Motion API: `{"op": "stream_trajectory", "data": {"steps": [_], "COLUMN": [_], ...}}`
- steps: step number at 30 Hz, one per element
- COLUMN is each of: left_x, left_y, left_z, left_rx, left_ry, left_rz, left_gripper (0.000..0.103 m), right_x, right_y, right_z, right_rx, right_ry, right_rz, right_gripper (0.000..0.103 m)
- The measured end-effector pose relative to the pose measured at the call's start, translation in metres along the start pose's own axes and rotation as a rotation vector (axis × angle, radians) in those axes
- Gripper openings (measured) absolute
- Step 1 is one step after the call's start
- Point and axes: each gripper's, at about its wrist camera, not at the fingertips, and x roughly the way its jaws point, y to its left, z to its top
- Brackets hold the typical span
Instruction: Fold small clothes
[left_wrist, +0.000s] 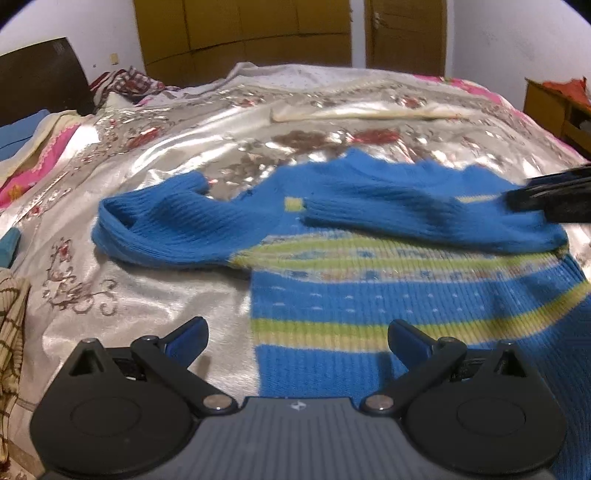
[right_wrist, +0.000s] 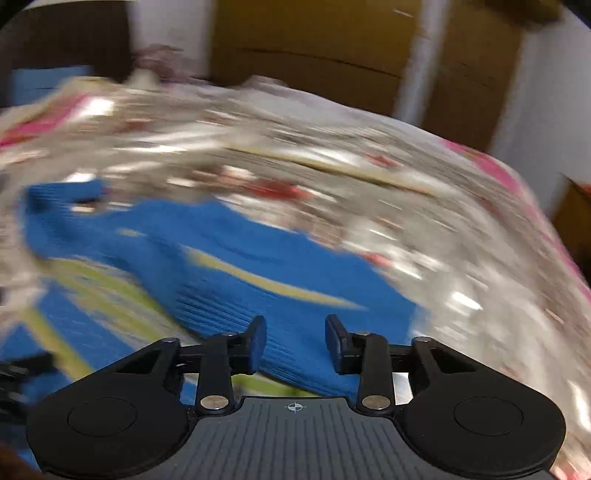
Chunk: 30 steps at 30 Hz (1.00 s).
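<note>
A small blue knit sweater (left_wrist: 369, 295) with green and cream stripes lies flat on the bed. Its left sleeve (left_wrist: 177, 229) stretches out sideways, while the right sleeve (left_wrist: 406, 206) is folded across the chest. My left gripper (left_wrist: 297, 339) hovers open over the sweater's lower left edge, with nothing between its fingers. The right gripper (right_wrist: 295, 343) shows in a blurred view above the folded sleeve and sweater (right_wrist: 258, 258). Its jaws stand apart, blue knit is visible in the gap, and the pads do not press on it. It also appears as a dark blur at the right gripper (left_wrist: 554, 199) edge.
The shiny floral bedspread (left_wrist: 147, 155) covers the bed. Folded clothes (left_wrist: 37, 147) are piled at the left, with a checked cloth (left_wrist: 11, 332) lower left. A pale folded strip (left_wrist: 369, 114) lies farther back. A wooden cabinet (left_wrist: 554, 107) stands to the right.
</note>
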Motion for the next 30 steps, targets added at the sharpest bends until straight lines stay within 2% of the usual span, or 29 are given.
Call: {"op": "stream_trajectory", "data": {"steps": [2, 4, 7, 10, 13, 16, 23, 30], "left_x": [-0.001, 0.000, 0.005, 0.012, 0.015, 0.013, 0.007, 0.009], "left_y": [0.006, 0.012, 0.019, 0.022, 0.023, 0.025, 0.022, 0.021], "left_z": [0.001, 0.001, 0.000, -0.001, -0.002, -0.002, -0.002, -0.002], "left_rx": [-0.013, -0.028, -0.046, -0.051, -0.059, -0.068, -0.058, -0.054], "left_ry": [-0.012, -0.012, -0.003, 0.014, 0.023, 0.019, 0.002, 0.011], "left_rz": [0.012, 0.021, 0.019, 0.017, 0.015, 0.015, 0.024, 0.020], "left_gripper": [0.103, 0.103, 0.103, 0.103, 0.103, 0.103, 0.103, 0.103], "right_x": [0.018, 0.042, 0.075, 0.101, 0.100, 0.095, 0.078, 0.079], "right_y": [0.031, 0.061, 0.086, 0.097, 0.099, 0.100, 0.108, 0.106], "right_z": [0.010, 0.017, 0.023, 0.026, 0.031, 0.034, 0.035, 0.035], "right_rx": [-0.062, -0.124, -0.182, -0.213, -0.189, -0.151, -0.077, -0.049], "right_ry": [-0.017, -0.018, -0.008, 0.046, 0.071, 0.090, 0.091, 0.095], "right_rz": [0.096, 0.151, 0.185, 0.156, 0.122, 0.106, 0.149, 0.146], "right_gripper": [0.041, 0.041, 0.041, 0.036, 0.016, 0.009, 0.008, 0.009]}}
